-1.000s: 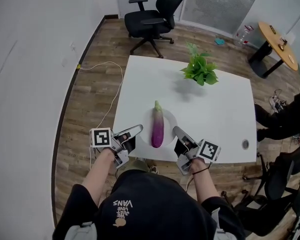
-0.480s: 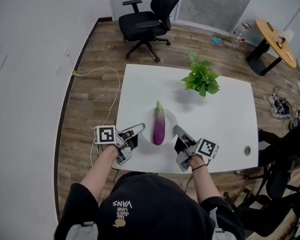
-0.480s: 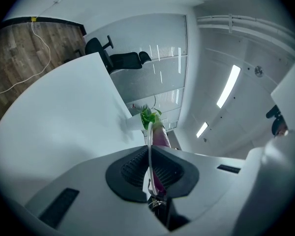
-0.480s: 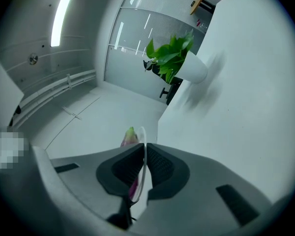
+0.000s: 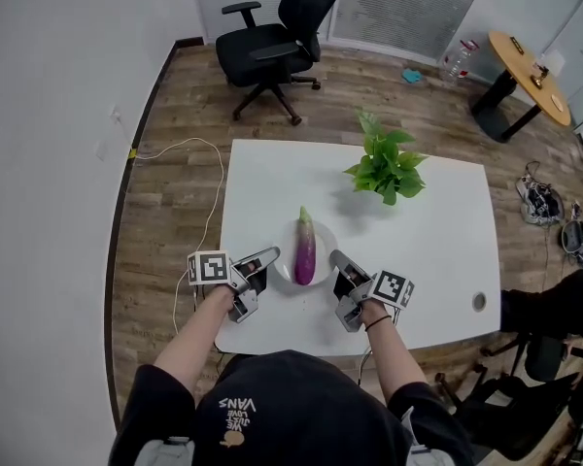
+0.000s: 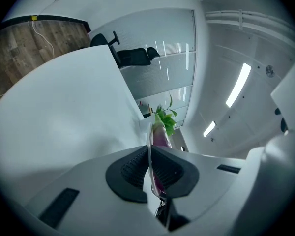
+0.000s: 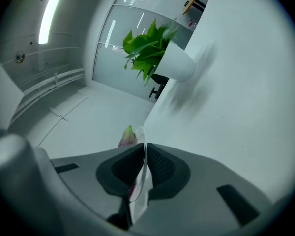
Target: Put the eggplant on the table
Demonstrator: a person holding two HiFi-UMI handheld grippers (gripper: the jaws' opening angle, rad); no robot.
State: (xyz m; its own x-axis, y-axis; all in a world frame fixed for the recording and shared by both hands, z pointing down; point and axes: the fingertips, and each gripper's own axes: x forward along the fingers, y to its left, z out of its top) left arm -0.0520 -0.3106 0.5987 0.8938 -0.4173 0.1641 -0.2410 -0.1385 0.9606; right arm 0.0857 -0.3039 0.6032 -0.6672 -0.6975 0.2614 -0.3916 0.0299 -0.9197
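Observation:
A purple eggplant [image 5: 305,248] lies lengthwise on a small white plate [image 5: 327,237] over the near part of the white table [image 5: 437,250]. My left gripper [image 5: 269,256] is shut on the plate's left rim, and my right gripper [image 5: 338,259] is shut on its right rim. In the left gripper view the thin plate rim [image 6: 148,140] runs edge-on between the dark pads [image 6: 130,168], with the eggplant [image 6: 161,134] beyond. In the right gripper view the rim [image 7: 142,137] is pinched the same way, and the eggplant's green tip [image 7: 127,133] shows just left of it.
A potted green plant [image 5: 384,168] stands at the table's far side. A cable port [image 5: 478,302] sits in the near right corner. Past the table are a black office chair [image 5: 272,37], a round wooden table [image 5: 530,76] and a white cable [image 5: 189,153] on the floor.
Both grippers have carried the plate with the eggplant from the table's near edge farther in over the tabletop and lower. Their grip on the rim has not changed.

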